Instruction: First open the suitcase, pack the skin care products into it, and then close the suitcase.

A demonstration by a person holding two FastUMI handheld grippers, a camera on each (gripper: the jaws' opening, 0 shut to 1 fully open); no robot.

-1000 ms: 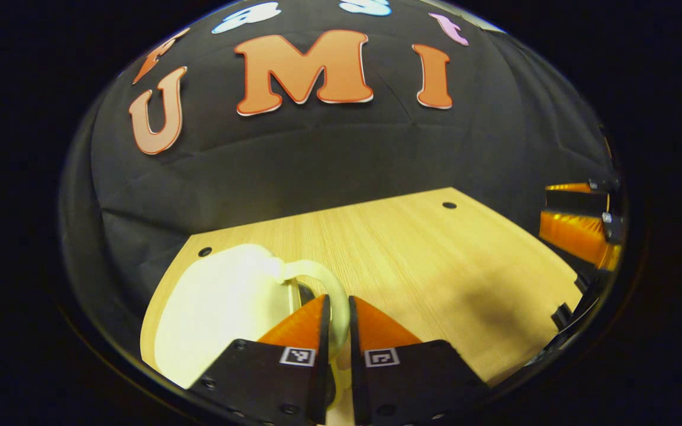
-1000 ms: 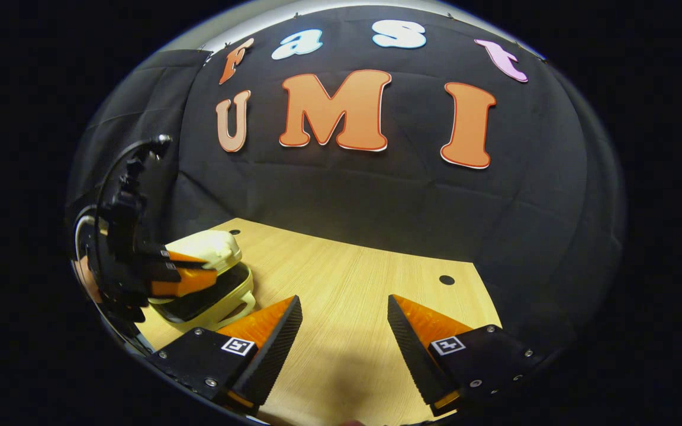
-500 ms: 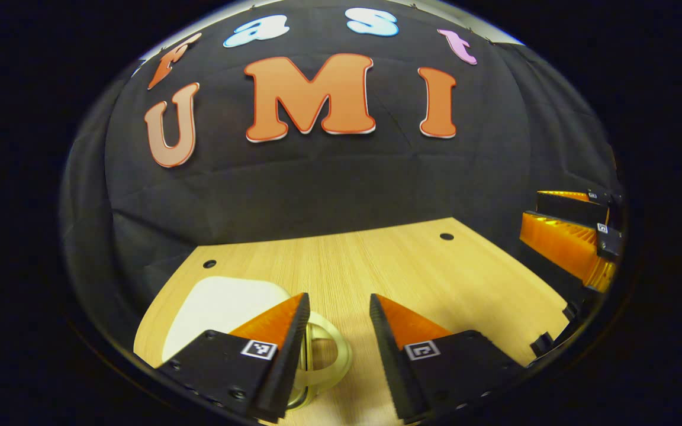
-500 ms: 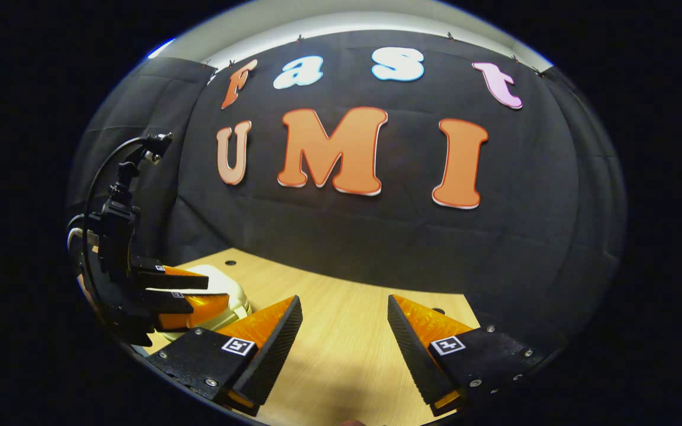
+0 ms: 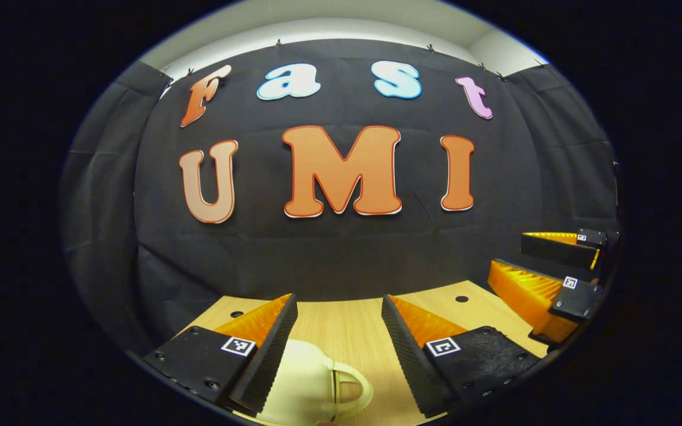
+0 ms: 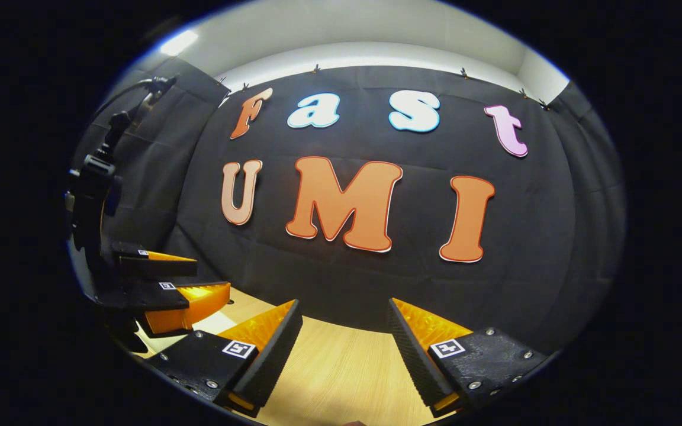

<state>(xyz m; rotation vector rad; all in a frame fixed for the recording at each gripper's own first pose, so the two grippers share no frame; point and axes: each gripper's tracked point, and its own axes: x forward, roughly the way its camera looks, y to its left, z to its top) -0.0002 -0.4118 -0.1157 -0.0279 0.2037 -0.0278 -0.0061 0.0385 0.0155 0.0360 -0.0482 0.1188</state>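
Right now the suitcase sits low in your left gripper view, a small cream-coloured hard shell with a rounded body and a looped carry handle pointing toward the right of that view. It rests on the wooden table, close under your left gripper, partly tucked beneath the near finger on the left; from this angle you cannot tell whether its lid is fully down. Your left gripper has its fingers spread wide and holds nothing, lifted clear of the case.

Your right gripper is likewise spread apart and empty, hanging above bare table. In the left gripper view it shows at the far right edge, well apart from the suitcase. In the right gripper view your left gripper appears at the far left, with a pale patch of the suitcase just beneath it, and a dark cable arches above its mount.

The table is light wood grain with small dark holes near its back edge. Black cloth hangs behind as the booth's wall, and a pale ceiling with a bright light shows above it.
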